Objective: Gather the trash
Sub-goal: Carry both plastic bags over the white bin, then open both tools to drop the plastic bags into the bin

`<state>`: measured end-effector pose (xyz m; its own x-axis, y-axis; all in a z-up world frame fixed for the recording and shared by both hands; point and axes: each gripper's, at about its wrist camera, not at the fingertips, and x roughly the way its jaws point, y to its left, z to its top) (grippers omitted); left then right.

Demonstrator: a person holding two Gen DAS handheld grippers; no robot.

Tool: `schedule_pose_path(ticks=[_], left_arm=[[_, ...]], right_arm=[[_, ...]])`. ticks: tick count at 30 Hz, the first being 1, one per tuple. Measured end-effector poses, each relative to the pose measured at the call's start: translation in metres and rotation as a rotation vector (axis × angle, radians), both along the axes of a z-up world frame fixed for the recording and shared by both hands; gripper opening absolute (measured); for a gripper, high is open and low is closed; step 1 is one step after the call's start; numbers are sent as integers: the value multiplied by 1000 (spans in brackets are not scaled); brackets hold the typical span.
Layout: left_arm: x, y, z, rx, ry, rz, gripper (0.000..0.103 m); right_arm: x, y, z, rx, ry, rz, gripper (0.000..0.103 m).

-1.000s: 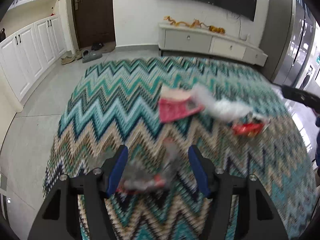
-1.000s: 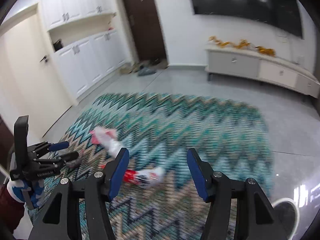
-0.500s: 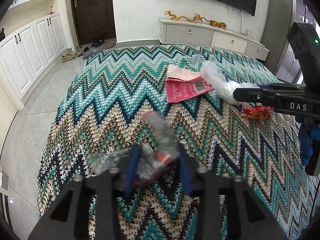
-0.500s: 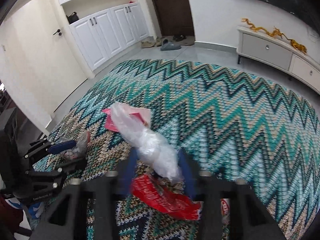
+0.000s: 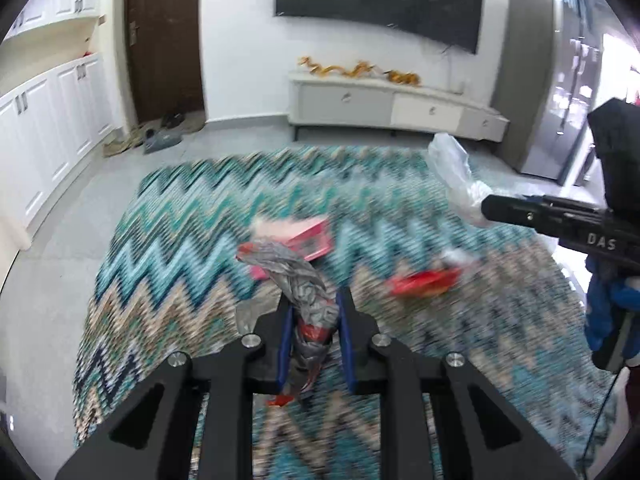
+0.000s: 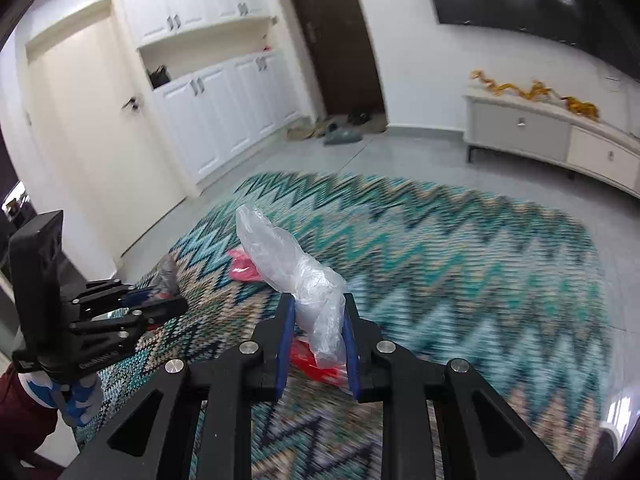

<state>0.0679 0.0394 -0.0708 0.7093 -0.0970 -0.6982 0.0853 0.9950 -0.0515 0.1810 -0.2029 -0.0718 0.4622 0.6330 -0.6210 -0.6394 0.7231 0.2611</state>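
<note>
- Left wrist view: sits just behind the left gripper, looks forward along its fingers and down across the zigzag rug; faces the TV cabinet and wall screen; the fingers fill the lower frame at close range.
- Right wrist view: sits just behind the right gripper, same forward, downward look; faces more toward the dark door and white cupboards.
- Shared ground: zigzag rug, door, TV cabinet, pink packet.
- Cross-sighting: each view catches the other gripper at its edge, right gripper at far right, left gripper at lower left.
</note>
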Motion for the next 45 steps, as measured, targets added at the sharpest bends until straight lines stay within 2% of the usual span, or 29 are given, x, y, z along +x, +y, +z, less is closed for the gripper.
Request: schedule_pose_path(ticks=[5, 12, 18, 22, 25, 29, 33, 34, 35, 36, 37, 38, 39, 45], left_arm=[[9, -51, 17, -11, -20, -102, 19], [37, -154, 25, -1, -3, -285, 19], [59, -268, 20, -2, 28, -456, 19], [75, -339, 5, -40, 88, -542, 19], [84, -386, -9, -71, 133, -585, 20], [93, -433, -24, -70, 169, -617, 20], [105, -466, -36, -107, 223, -626, 20], [109, -471, -37, -110, 232, -629, 22], [112, -479, -38, -116, 246, -636, 26], [115, -484, -38, -125, 255, -640, 30], [117, -488, -36, -142, 261, -646, 43], [119, -488, -32, -153, 256, -647, 57], [120, -488, -27, -162, 241, -645, 61], [116, -478, -6, -175, 192, -634, 61]], right_arm=[[-5, -70, 14, 24, -36, -117, 21], [-18, -190, 14, 21, -57, -339, 21], [-23, -296, -12, -18, -10, -576, 21], [-28, -358, -45, -43, 62, -718, 23], [-32, -392, -70, -52, 119, -786, 24], [-34, -429, -100, -56, 187, -853, 23], [-37, -454, -118, -64, 224, -897, 24], [-37, -456, -120, -69, 228, -906, 27], [-37, -459, -122, -72, 234, -918, 36], [-37, -461, -124, -78, 237, -930, 41], [-36, -462, -126, -83, 238, -940, 50], [-40, -463, -126, -87, 236, -950, 53], [-40, -466, -127, -88, 236, -961, 54], [-47, -470, -122, -82, 230, -1000, 56]])
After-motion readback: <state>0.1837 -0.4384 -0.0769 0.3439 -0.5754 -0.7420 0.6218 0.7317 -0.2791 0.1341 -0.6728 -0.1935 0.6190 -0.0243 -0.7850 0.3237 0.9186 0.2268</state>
